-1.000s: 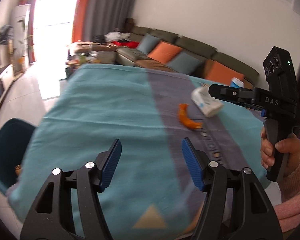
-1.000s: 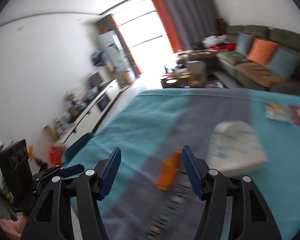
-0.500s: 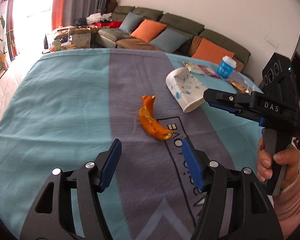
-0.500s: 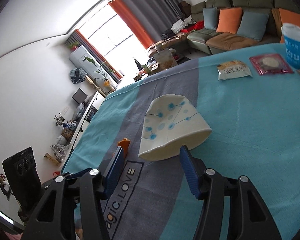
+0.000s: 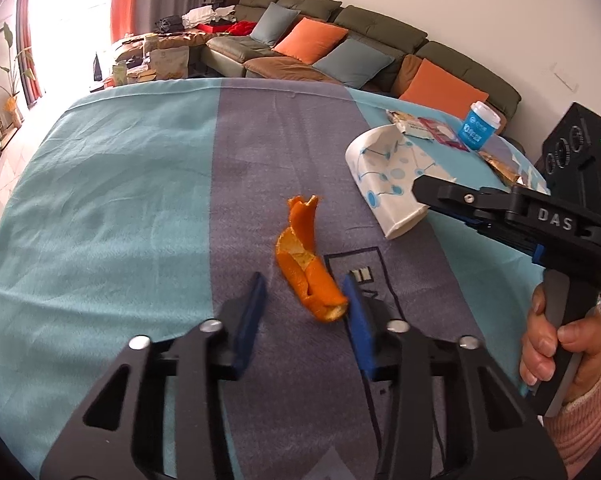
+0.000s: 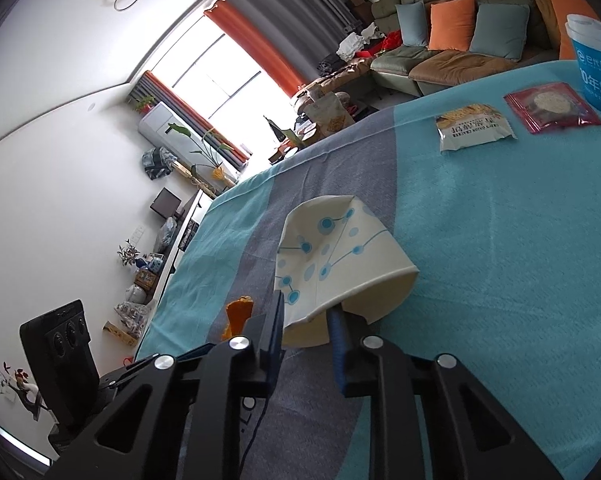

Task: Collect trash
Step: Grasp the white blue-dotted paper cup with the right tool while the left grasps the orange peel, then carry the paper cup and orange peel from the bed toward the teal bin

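Observation:
A curled orange peel (image 5: 305,258) lies on the grey stripe of the tablecloth (image 5: 112,208). My left gripper (image 5: 303,308) is low over it with its jaws closing. The peel's near end sits between the pads, close to the right one and apart from the left. A crushed white paper cup (image 6: 340,252) with blue dots lies on its side. My right gripper (image 6: 306,324) has its jaws closing on the cup's near rim, one finger inside the mouth and one outside the wall. From the left wrist, the right gripper (image 5: 424,196) reaches the cup (image 5: 384,168).
A blue-and-white cup (image 6: 594,60) stands at the far right. Two snack packets (image 6: 474,126) (image 6: 552,106) lie flat beside it, and a golden wrapper (image 5: 500,164) lies nearer. A hand (image 5: 556,344) holds the right gripper. A sofa (image 5: 340,44) lies beyond the table's far edge.
Both grippers came forward and lower. The left one reached the peel and its jaws narrowed around the near end. The right one rolled, reached the cup's rim and narrowed.

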Available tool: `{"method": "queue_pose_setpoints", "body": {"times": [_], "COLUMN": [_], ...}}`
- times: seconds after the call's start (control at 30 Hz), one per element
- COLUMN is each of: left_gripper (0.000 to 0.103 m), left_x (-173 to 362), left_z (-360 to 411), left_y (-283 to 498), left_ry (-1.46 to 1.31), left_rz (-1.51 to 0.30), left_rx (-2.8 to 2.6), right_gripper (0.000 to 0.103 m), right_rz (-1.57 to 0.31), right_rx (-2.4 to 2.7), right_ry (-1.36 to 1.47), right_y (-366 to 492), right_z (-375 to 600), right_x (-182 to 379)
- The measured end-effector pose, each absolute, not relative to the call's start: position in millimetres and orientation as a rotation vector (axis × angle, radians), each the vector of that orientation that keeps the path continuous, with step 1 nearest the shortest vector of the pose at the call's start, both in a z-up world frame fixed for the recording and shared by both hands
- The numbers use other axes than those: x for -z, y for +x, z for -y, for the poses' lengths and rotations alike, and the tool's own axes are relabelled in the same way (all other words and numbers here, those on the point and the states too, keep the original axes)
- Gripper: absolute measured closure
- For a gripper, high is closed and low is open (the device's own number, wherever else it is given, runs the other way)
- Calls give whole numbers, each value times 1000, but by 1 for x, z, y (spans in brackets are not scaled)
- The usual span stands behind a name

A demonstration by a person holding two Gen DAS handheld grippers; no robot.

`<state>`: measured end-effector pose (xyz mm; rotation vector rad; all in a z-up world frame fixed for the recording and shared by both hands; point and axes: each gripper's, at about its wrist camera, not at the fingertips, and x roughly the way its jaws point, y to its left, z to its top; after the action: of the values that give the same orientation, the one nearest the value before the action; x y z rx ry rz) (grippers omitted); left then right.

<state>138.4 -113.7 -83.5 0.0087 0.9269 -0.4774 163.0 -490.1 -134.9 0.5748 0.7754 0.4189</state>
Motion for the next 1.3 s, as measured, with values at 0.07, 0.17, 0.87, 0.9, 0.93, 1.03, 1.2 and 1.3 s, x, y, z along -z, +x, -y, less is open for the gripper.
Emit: {"method": "queue_pose_setpoints", "body": {"times": [0.07,0.17,0.87,0.9,0.93,1.03,1.2,1.3], "left_gripper": [76,83,85,85,85,85,85,85], "left_x": [84,85,75,74,73,68,60,57], "left_z": [113,110,73,70,66,53,39,29], "left_y": [140,141,113,111,109,102,92,86], "left_ry": [14,8,-18,-22,-29,-45,-62,-66], "left_rz": [-925,-928,-868,-863,-860,-846,-825,-814], "left_rx": [471,471,421,411,406,387,358,341], "right_gripper": [90,93,101,101,101,101,101,101], "right_rz": [-770,-760,-702,-702,-702,-701,-701,-702], "right_rx": [-425,-430,-503,-509,-516,-537,-571,-591], "right_ry": [572,564,524,521,520,515,506,497], "right_y": [164,163,158,158,159,159,160,159], "right_z": [489,487,475,473,471,465,456,450], "right_x": [134,132,120,120,119,117,114,112]}}
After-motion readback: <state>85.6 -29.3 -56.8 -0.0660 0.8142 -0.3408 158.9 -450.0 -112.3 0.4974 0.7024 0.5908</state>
